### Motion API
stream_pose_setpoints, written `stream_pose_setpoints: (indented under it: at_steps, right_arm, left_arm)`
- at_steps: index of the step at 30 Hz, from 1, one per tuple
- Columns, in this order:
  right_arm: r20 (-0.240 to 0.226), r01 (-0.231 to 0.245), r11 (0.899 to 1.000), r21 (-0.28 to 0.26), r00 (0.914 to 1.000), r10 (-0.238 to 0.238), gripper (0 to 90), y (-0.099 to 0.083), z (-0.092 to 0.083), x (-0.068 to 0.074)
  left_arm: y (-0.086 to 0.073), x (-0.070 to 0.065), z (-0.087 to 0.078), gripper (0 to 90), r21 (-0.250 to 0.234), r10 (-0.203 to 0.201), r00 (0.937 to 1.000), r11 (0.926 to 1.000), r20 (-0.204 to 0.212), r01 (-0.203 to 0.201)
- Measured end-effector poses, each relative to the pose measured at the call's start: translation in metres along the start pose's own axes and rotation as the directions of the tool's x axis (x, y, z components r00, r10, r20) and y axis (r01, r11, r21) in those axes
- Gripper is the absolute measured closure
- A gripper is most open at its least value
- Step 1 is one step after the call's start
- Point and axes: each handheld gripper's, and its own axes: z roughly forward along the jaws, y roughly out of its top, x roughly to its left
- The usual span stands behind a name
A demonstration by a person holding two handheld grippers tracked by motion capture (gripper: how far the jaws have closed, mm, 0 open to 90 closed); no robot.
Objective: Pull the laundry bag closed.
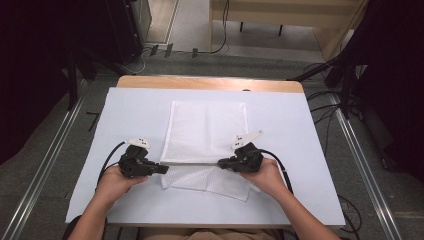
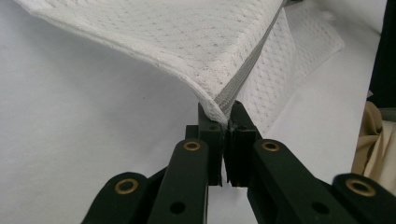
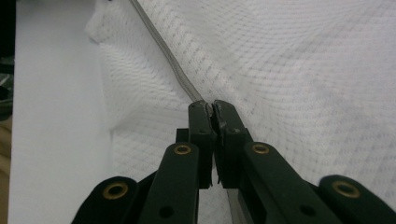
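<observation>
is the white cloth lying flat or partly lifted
Partly lifted: both grippers, left and right, pinch the white cloth at its grey edge.

One white mesh cloth [image 1: 206, 131], one table [image 1: 300, 150], two claws

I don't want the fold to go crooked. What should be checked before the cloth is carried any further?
1. Left gripper shut on the white cloth: ok, its jaws pinch the grey-edged corner.
2. Right gripper shut on the cloth: ok, its jaws are closed on the grey hem.
3. Edge between the two grippers taut and straight: ok, in the high view it runs as a straight line from one to the other.
4. Far part of the cloth flat on the table: ok, no bunching visible.
5. Near flap under the lifted edge smooth: not ok, its right end looks rumpled and skewed.
6. How deep each jaw bites into the cloth: cannot tell.
</observation>
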Motion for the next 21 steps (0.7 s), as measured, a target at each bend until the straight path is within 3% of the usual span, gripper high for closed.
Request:
stream_pose_setpoints:
  at_steps: [3, 21]
  right_arm:
    - [0.007, 0.003, 1.000, 0.001, 1.0000, -0.003, 88.6, -0.002, -0.002, -0.002]
    - [0.033, -0.017, 1.000, 0.008, 0.9993, 0.016, 88.6, -0.014, -0.017, -0.009]
  left_arm:
    - [-0.001, 0.002, -0.002, 88.0, 0.002, -0.019, 0.9998, 0.9998, 0.002, 0.019]
    - [-0.001, 0.003, -0.001, 88.0, 0.006, -0.027, 0.9996, 0.9996, 0.002, 0.027]
